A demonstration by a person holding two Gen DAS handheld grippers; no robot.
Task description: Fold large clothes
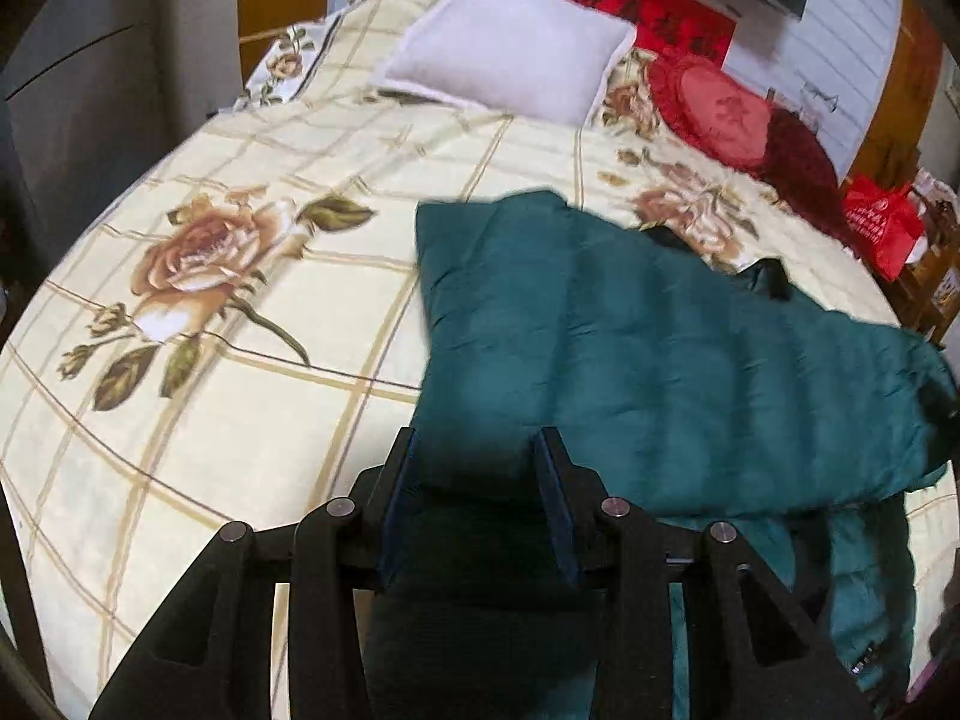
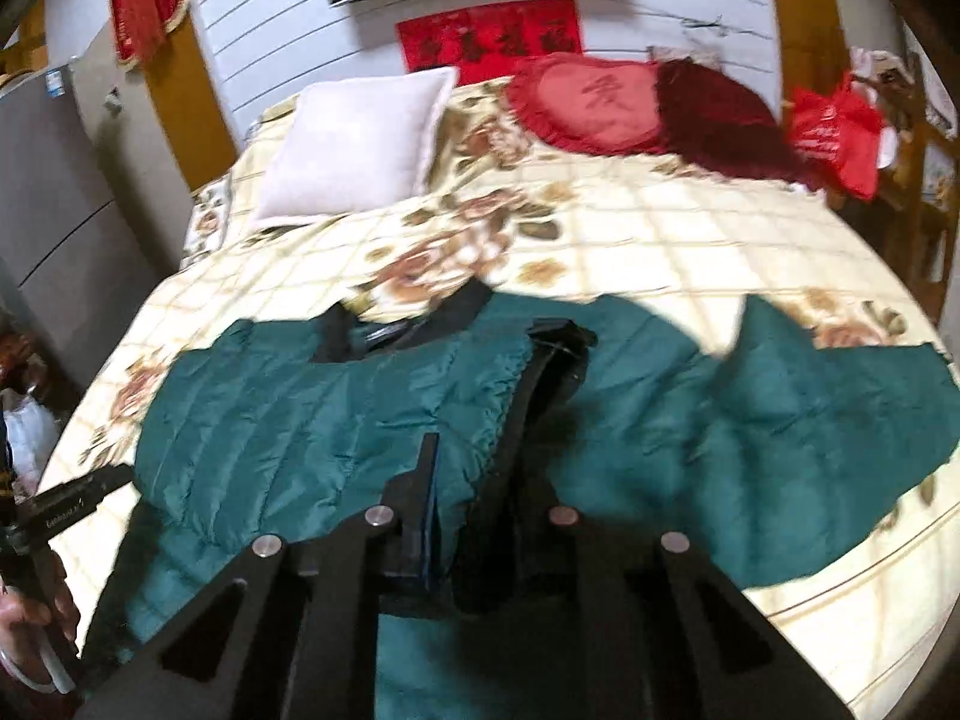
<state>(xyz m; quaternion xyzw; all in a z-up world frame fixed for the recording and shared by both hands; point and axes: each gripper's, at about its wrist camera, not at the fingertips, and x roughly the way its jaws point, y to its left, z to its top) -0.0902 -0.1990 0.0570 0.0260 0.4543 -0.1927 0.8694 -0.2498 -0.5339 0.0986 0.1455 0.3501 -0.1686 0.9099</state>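
A dark green quilted jacket [image 1: 660, 360] lies spread on the flowered bedspread [image 1: 210, 420]; it also shows in the right wrist view [image 2: 300, 420] with its black collar [image 2: 462, 306] toward the pillows. My left gripper [image 1: 477, 450] holds a fold of the jacket's edge between its fingers, jaws partly apart around the thick fabric. My right gripper [image 2: 480, 450] is shut on the jacket's front edge by the black zipper strip [image 2: 540, 372]. A sleeve [image 2: 840, 396] lies out to the right.
A white pillow [image 1: 510, 42] and red cushions [image 1: 720, 108] lie at the head of the bed. A red bag [image 1: 882, 228] hangs at the right. A grey cabinet [image 2: 60, 210] stands left of the bed. The left hand and its gripper handle [image 2: 54, 516] show at the lower left.
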